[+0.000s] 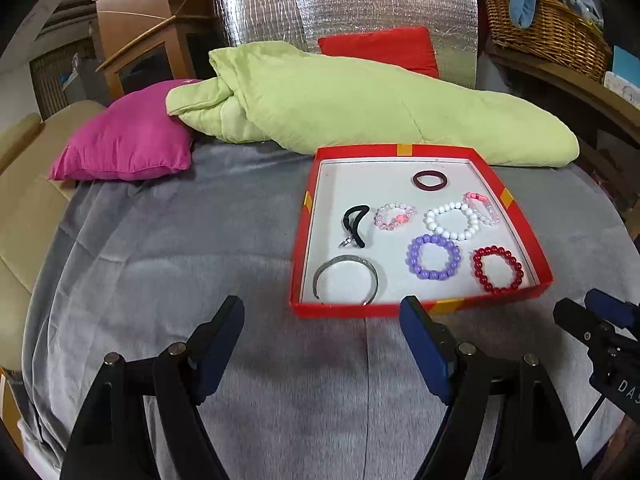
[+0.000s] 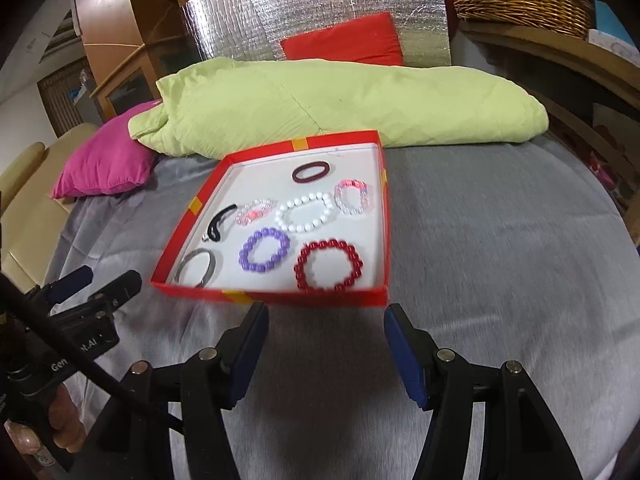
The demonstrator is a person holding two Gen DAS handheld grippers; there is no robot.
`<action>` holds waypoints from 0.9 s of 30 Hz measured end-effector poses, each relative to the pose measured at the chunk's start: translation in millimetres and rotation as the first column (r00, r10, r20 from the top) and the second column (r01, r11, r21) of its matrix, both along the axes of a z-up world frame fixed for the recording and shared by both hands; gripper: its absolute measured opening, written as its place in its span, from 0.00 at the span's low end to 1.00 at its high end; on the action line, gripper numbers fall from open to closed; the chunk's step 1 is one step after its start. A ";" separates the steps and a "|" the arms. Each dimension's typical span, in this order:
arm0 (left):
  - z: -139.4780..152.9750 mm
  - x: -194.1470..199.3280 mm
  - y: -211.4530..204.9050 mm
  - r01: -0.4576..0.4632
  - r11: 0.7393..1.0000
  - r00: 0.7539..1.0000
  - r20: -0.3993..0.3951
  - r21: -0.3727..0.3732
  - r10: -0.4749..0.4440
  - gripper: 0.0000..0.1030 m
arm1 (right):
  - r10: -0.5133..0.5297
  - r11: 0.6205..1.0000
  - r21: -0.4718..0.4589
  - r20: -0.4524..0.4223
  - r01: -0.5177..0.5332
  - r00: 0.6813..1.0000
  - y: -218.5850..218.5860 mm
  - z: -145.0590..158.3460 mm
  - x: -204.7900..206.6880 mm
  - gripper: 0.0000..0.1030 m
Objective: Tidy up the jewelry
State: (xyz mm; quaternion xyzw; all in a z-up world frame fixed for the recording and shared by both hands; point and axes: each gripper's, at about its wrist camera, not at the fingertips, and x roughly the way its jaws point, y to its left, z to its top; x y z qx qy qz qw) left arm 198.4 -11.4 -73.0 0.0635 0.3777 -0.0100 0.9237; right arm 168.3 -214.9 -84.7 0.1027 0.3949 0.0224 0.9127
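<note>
Eight pieces, among them the silver bangle, lie inside the red box in the left view, so sorting looks nearly done; the left gripper hangs wide and empty. Seen from the right wrist, the right gripper is likewise spread, holding nothing, just short of the box's near wall.

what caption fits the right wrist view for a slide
Open right gripper before a red tray of bracelets on a grey blanket.

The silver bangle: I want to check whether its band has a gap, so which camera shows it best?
The left wrist view: the silver bangle lies close, its whole band visible in the red box's near corner. In the right wrist view the bangle is smaller, blurred and squeezed into a thin oval.
</note>
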 end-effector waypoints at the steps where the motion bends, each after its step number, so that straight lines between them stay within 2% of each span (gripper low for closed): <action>1: 0.4 -4.4 -0.2 0.002 1.000 1.000 0.009 0.002 -0.002 0.78 | -0.008 1.000 -0.002 0.001 0.008 1.000 -0.6 -0.3 -5.3 0.62; 9: -4.7 -36.0 4.5 -0.026 1.000 0.999 0.020 0.006 0.026 0.78 | -0.035 0.999 -0.018 -0.014 0.035 0.999 0.6 -6.8 -34.7 0.63; 21: -20.3 -85.7 16.2 -0.032 0.999 0.998 -0.061 -0.024 0.030 0.78 | -0.023 0.998 -0.066 0.019 0.024 1.000 14.6 2.3 -87.0 0.64; 27: -30.6 -113.7 24.7 -0.033 0.999 0.991 -0.130 -0.037 0.028 0.78 | -0.025 0.996 -0.089 -0.022 0.023 0.999 15.8 2.9 -107.4 0.65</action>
